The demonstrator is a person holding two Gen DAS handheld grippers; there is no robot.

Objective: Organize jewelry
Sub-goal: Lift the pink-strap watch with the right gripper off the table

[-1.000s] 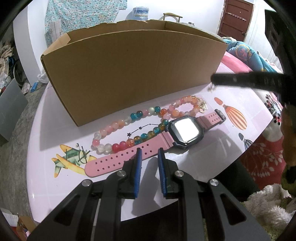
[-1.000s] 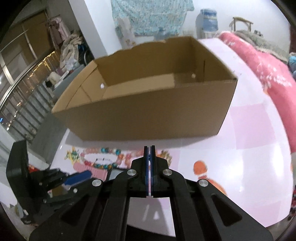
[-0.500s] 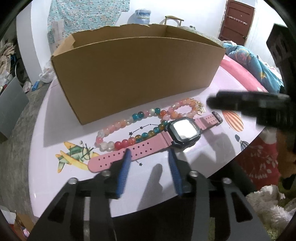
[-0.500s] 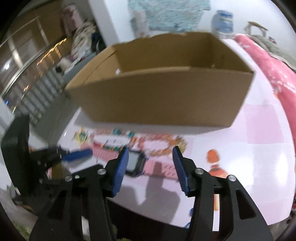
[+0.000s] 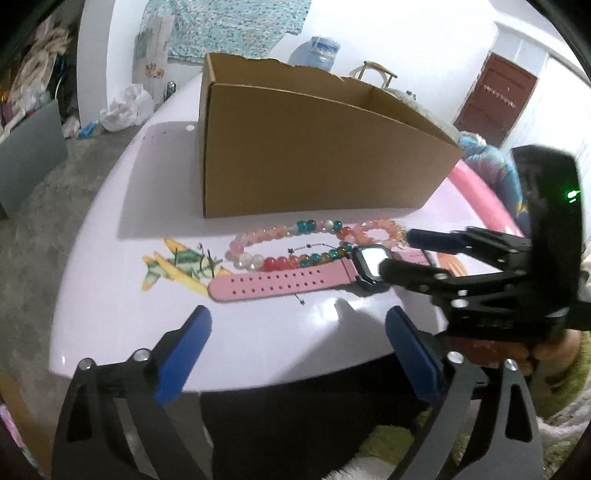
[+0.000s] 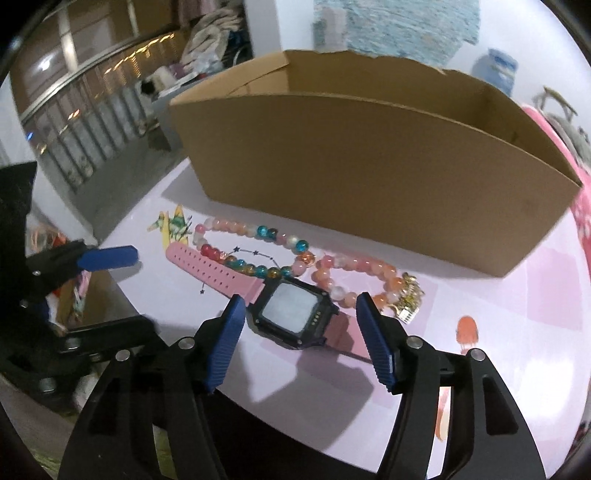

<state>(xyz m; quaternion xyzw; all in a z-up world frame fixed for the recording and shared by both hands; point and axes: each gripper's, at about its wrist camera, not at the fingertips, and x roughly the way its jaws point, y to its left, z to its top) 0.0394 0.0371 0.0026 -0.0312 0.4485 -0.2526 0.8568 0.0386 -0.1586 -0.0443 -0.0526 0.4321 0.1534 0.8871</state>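
My right gripper (image 6: 299,339) is opening over the pink-strapped black-faced digital watch (image 6: 291,314), which lies on the glossy pink table (image 6: 498,295) w/ two bead bracelets, in front of the open cardboard box (image 6: 369,177). Left gripper (image 5: 295,343) is opening too, nothing between its jaws. Watch looks light, w/ a floppy strap & a slick face; I'd pinch the stiff case sides.

Setting: lived-in home room. Evidence: patterned cloth (image 5: 225,26) hung on white wall, top centre; water bottle (image 5: 314,51) beside it; brown door (image 5: 495,103) upper right; clothes heap (image 6: 210,37) upper left.
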